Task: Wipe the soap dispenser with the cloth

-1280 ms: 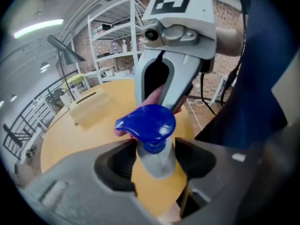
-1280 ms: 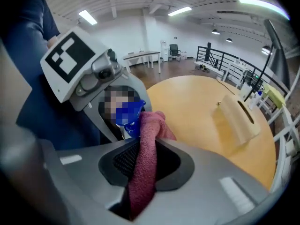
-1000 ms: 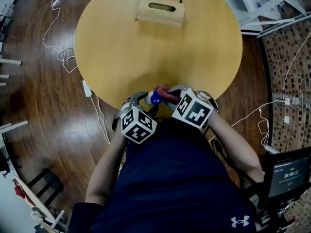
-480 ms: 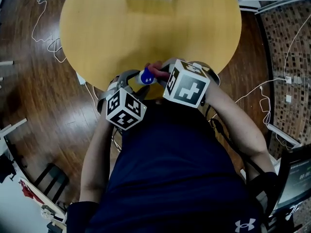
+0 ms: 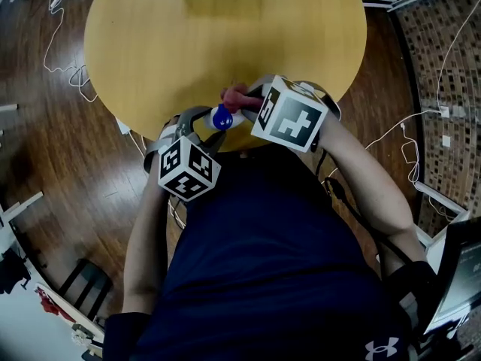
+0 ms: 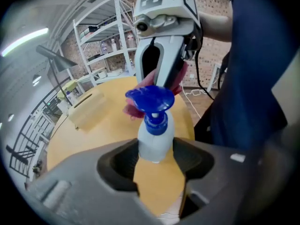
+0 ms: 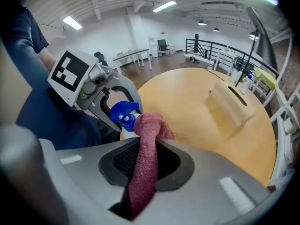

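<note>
Between the jaws of the left gripper (image 6: 157, 163), a white plastic soap dispenser with blue pump (image 6: 154, 139) is sitting clamped; the right gripper (image 7: 145, 162) is pinching a dusky-pink terry cloth (image 7: 149, 132) just beyond it.

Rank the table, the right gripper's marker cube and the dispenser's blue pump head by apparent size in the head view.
Table
Right gripper's marker cube, enlarged by nearness to the camera
Blue pump head
</note>
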`<state>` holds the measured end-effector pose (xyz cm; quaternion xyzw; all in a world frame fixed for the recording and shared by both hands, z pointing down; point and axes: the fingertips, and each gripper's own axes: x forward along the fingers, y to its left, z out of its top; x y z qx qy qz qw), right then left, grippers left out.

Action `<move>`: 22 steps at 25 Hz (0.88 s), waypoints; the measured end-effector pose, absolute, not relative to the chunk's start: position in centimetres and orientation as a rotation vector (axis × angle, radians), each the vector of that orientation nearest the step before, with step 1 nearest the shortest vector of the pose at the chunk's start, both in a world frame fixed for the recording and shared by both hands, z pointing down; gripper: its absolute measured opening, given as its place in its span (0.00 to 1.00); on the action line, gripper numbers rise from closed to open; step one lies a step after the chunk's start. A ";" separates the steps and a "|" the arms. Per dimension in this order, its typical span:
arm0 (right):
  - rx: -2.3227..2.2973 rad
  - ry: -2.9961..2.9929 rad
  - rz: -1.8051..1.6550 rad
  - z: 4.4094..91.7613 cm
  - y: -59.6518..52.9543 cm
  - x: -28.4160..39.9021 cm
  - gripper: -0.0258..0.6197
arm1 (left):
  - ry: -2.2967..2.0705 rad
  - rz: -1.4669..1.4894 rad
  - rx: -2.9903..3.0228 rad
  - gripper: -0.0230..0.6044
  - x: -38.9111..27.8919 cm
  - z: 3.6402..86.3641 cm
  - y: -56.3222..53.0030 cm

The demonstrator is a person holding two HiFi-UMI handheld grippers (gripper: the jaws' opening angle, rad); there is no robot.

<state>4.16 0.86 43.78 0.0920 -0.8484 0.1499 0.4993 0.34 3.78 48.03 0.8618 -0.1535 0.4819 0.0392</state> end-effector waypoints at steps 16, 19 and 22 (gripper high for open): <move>0.289 -2.073 0.484 43.9 2.4 5.3 0.15 | -0.632 1.198 2.563 0.42 1.4 44.5 3.3; 0.230 -2.111 0.375 44.2 1.0 3.8 0.15 | -0.624 1.179 2.540 0.41 2.3 44.8 2.8; 0.080 -2.073 0.232 44.3 3.0 3.8 0.15 | -0.613 1.167 2.544 0.41 2.4 44.9 2.9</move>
